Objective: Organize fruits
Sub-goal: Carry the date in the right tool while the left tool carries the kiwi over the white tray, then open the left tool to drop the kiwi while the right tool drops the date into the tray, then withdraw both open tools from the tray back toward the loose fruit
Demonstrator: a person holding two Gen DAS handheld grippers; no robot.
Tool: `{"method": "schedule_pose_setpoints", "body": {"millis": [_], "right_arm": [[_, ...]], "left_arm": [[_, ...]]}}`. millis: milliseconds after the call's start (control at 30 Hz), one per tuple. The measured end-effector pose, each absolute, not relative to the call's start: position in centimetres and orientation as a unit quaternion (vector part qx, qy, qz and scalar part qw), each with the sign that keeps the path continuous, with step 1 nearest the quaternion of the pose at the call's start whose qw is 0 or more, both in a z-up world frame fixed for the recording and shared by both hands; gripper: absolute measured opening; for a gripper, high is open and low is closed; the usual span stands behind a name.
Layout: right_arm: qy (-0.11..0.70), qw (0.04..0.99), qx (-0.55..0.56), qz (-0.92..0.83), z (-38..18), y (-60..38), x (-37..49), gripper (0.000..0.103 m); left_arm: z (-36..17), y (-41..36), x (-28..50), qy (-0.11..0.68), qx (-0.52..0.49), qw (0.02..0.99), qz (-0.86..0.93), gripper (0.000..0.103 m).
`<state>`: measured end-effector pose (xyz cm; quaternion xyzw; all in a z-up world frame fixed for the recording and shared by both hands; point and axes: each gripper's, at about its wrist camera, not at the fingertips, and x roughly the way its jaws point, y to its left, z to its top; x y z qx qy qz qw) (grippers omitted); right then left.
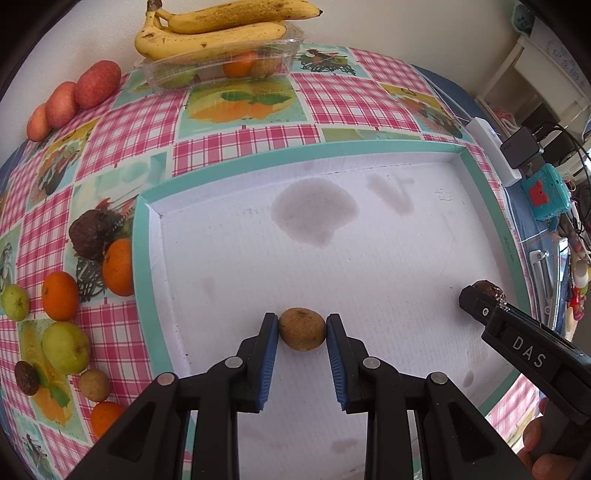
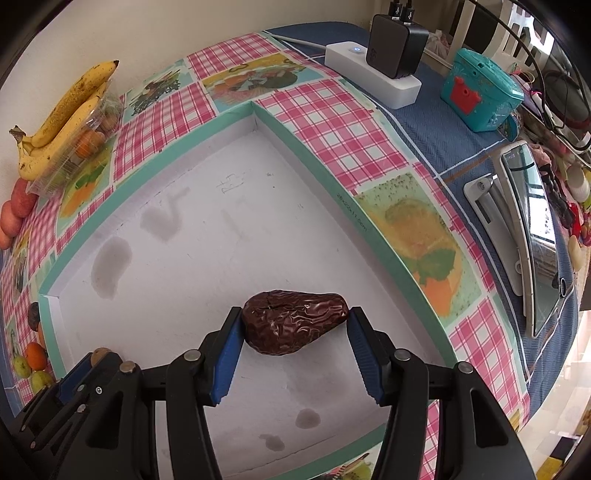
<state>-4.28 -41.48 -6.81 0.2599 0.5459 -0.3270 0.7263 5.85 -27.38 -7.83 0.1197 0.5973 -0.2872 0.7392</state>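
Observation:
In the left wrist view my left gripper (image 1: 301,324) is shut on a small round brown fruit (image 1: 301,330), held low over the white floor of a teal-rimmed tray (image 1: 142,266). At the right of that view my right gripper (image 1: 480,301) enters with a dark fruit (image 1: 490,288) at its tip. The right wrist view shows the right gripper (image 2: 295,318) shut on a dark brown wrinkled pear-shaped fruit (image 2: 293,322), also just above the tray (image 2: 325,181) floor. The left gripper (image 2: 99,361) sits at the lower left there with the brown fruit (image 2: 100,352).
Left of the tray lie oranges (image 1: 118,266), green fruits (image 1: 65,347), a dark fruit (image 1: 88,238) and red apples (image 1: 98,83). Bananas (image 1: 210,35) rest on a clear container (image 1: 221,64) at the back. A power strip (image 2: 373,75), teal box (image 2: 480,90) and tablet (image 2: 535,236) crowd the right.

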Motion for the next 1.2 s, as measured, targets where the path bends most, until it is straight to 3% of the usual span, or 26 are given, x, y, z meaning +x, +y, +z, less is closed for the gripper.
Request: {"method": "schedule_pose_setpoints", "body": {"millis": [500, 567, 633, 767, 833, 933, 1133, 1200], "right_arm": [[0.551, 0.725, 0.258, -0.323, -7.0, -41.5, -4.5, 0.058], [0.550, 0.725, 0.261, -0.322, -6.8, -41.6, -4.6, 0.060], [0.548, 0.726, 0.260, -0.324, -6.5, -41.6, -4.7, 0.064], [0.547, 0.729, 0.254, -0.324, -5.9, -41.3, -4.8, 0.066], [0.544, 0.733, 0.253, -0.321, -5.6, -41.0, -4.8, 0.069], [0.542, 0.735, 0.251, -0.320, -5.3, -40.6, -4.8, 0.079], [0.537, 0.740, 0.257, -0.313, -5.2, -39.4, -5.5, 0.079], [0.536, 0.744, 0.250, -0.311, -5.1, -38.9, -5.4, 0.087]], "left_arm": [[-7.2, -26.5, 5.9, 0.603, 0.114, 0.739, -0.278, 0.032], [-6.9, -26.2, 5.9, 0.603, 0.111, 0.740, -0.277, 0.039], [-6.4, -25.7, 5.9, 0.603, 0.103, 0.742, -0.275, 0.055], [-5.2, -24.6, 5.9, 0.599, 0.091, 0.748, -0.271, 0.065], [-4.7, -24.0, 6.1, 0.598, 0.085, 0.751, -0.266, 0.076], [-4.2, -23.2, 6.4, 0.601, 0.079, 0.754, -0.253, 0.081], [-3.5, -21.0, 7.1, 0.594, 0.072, 0.770, -0.221, 0.099], [-3.1, -20.0, 7.4, 0.589, 0.069, 0.777, -0.213, 0.101]]}}
